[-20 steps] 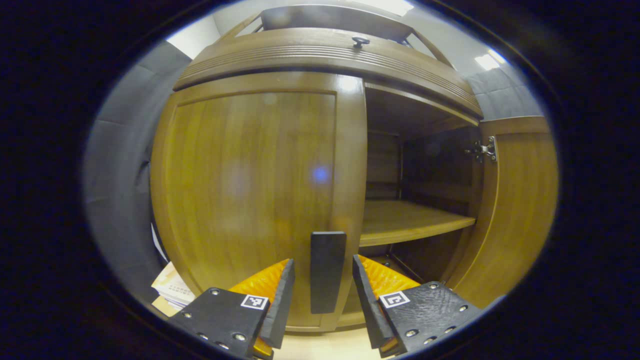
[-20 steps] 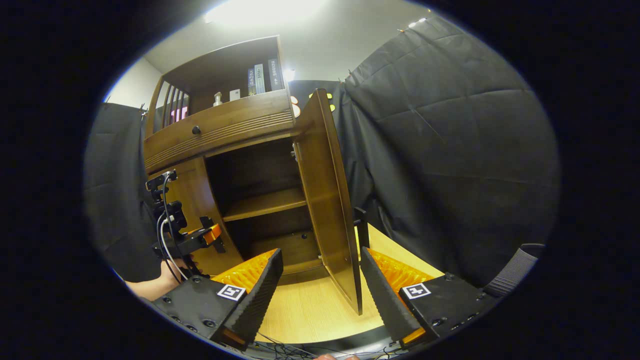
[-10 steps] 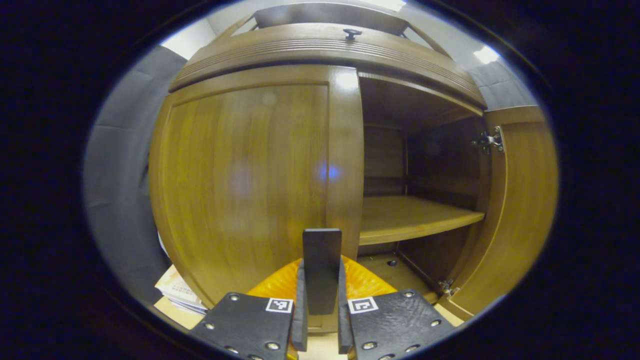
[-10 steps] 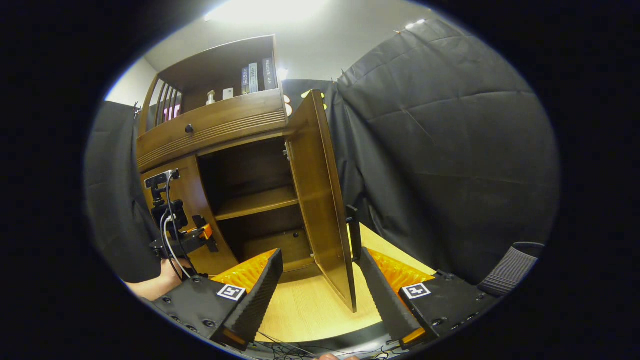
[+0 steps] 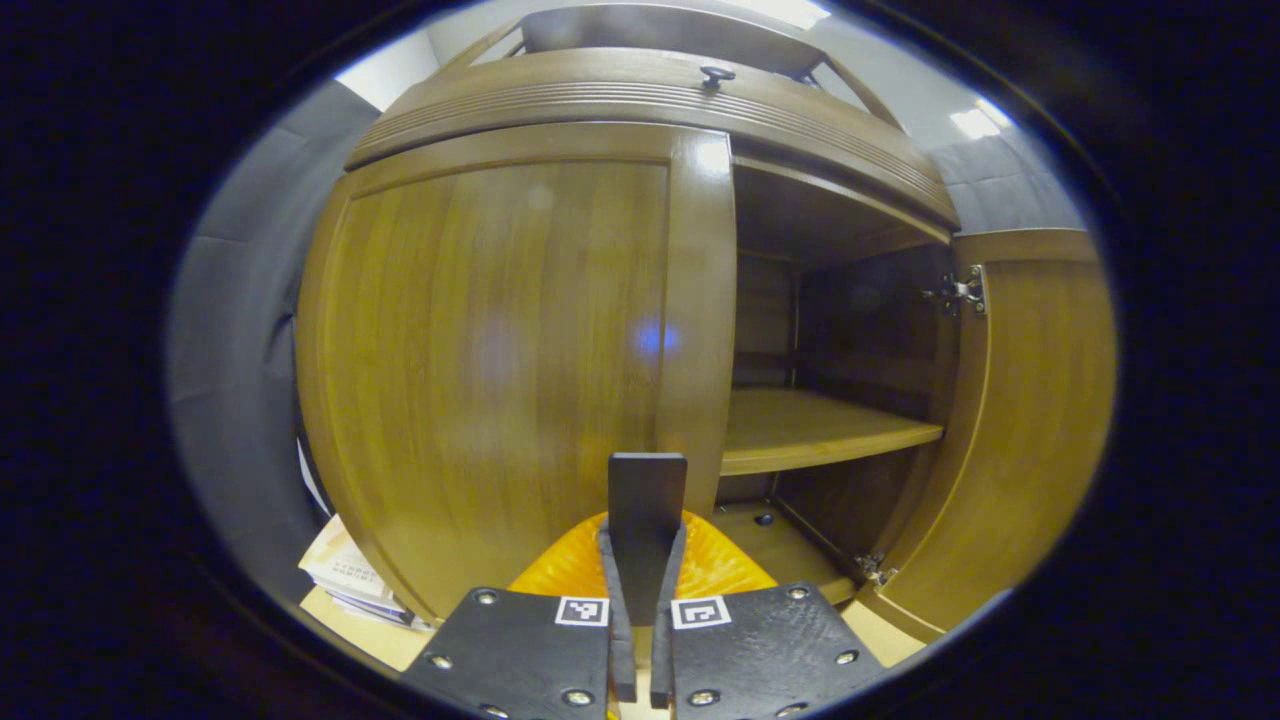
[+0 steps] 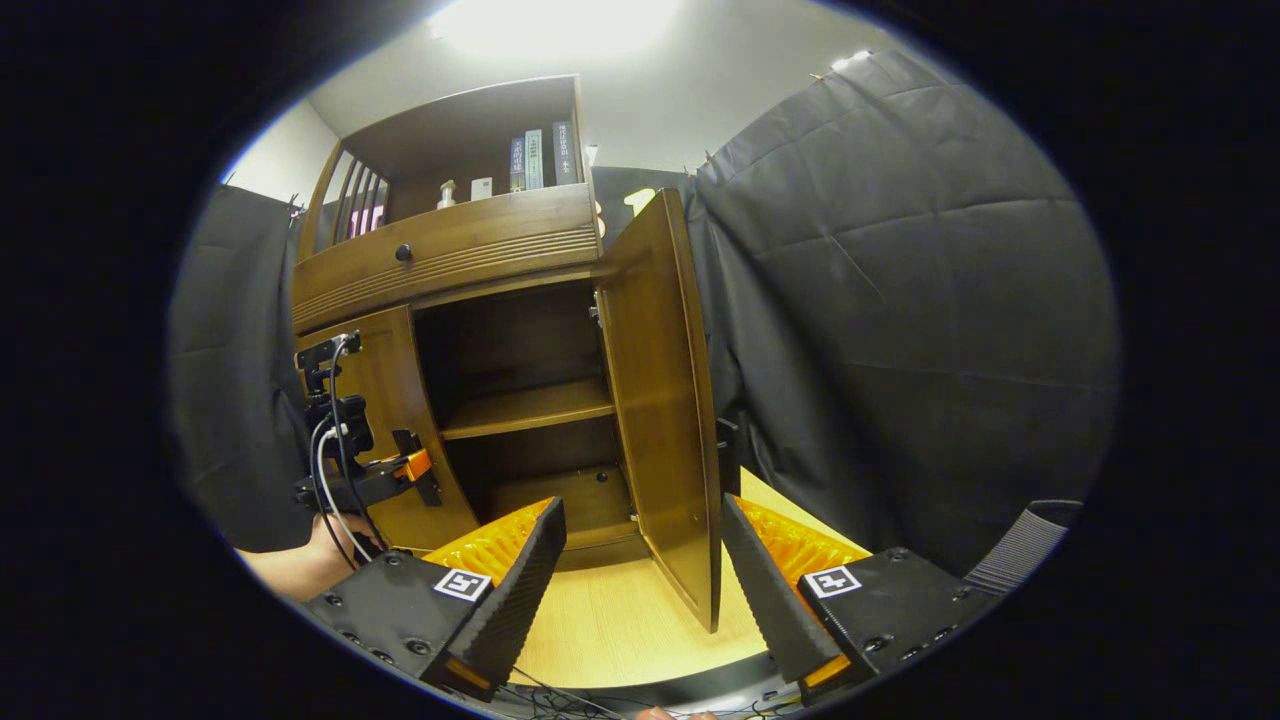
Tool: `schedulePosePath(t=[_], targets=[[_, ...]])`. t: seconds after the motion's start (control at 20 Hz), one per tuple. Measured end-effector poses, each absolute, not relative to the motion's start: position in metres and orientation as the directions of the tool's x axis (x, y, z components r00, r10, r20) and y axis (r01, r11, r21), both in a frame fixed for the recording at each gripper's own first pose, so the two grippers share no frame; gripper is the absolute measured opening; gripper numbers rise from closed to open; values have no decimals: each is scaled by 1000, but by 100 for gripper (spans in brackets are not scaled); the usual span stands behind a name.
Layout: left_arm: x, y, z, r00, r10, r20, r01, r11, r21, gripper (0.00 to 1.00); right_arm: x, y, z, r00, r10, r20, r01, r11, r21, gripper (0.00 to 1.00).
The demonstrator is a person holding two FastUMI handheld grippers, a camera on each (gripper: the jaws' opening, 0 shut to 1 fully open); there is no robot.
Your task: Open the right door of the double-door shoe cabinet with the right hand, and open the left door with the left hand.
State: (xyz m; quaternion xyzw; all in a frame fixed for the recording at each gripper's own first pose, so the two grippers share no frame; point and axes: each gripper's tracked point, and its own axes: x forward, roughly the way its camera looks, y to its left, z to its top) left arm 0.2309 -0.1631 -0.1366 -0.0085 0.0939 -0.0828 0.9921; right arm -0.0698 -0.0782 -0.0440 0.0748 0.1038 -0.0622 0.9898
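The brown wooden shoe cabinet's left door (image 5: 500, 340) looks closed or nearly so. My left gripper (image 5: 643, 545) is shut on that door's dark upright handle (image 5: 646, 490), one finger on each side. The right door (image 5: 1030, 420) stands swung open, baring an inner shelf (image 5: 820, 430). In the right gripper view, the open right door (image 6: 665, 400) stands edge-on between my open right gripper's (image 6: 640, 585) fingers but farther off, not touched; its dark handle (image 6: 728, 455) sits on the door's far side. A hand (image 6: 290, 565) holds the left gripper (image 6: 405, 470) against the left door (image 6: 385, 400).
A stack of papers (image 5: 345, 575) lies on the floor left of the cabinet. Above the doors run a drawer with a knob (image 6: 403, 252) and an open shelf with books (image 6: 535, 155). Black cloth wall (image 6: 900, 350) hangs close behind the open door. Light wooden floor (image 6: 610, 620) lies ahead.
My left gripper went from open around the left door's handle to shut on it. The right door swung slightly wider; the right gripper stayed open.
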Motion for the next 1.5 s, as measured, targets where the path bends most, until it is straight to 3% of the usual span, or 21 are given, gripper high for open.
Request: schedulePosePath(t=[0.55, 0.7, 0.75, 0.9, 1.0, 1.05, 1.15, 1.25, 1.3, 1.5], targets=[[156, -133, -129, 959, -214, -187, 210, 977, -37, 8, -49, -44, -49, 980, 25, -199, 8, 986, 164, 93], [139, -123, -128, 960, -203, -192, 199, 979, -37, 8, -40, -33, -48, 980, 56, -190, -25, 986, 167, 92], [134, -119, -127, 961, -200, -193, 196, 980, -35, 8, -37, -30, -48, 980, 67, -187, -36, 985, 168, 98], [119, -106, -125, 964, -184, -194, 180, 983, -38, 8, -29, -20, -49, 978, 100, -181, -69, 983, 169, 92], [109, -96, -124, 967, -170, -193, 165, 986, -38, 8, -25, -12, -52, 975, 127, -185, -95, 980, 174, 98], [104, -92, -123, 968, -162, -190, 157, 987, -39, 8, -22, -9, -53, 972, 140, -186, -107, 978, 178, 92], [93, -82, -121, 971, -150, -185, 146, 989, -37, 8, -17, -2, -54, 969, 163, -186, -128, 975, 184, 93], [86, -75, -118, 974, -137, -183, 134, 991, -31, 8, -11, 4, -52, 967, 182, -178, -148, 971, 185, 98], [79, -65, -119, 975, -128, -180, 125, 992, -28, 8, -8, 8, -50, 966, 189, -174, -157, 971, 182, 93], [55, -31, -114, 985, -68, -159, 64, 997, -34, 7, 1, 18, -49, 960, 223, -167, -194, 966, 172, 92]])
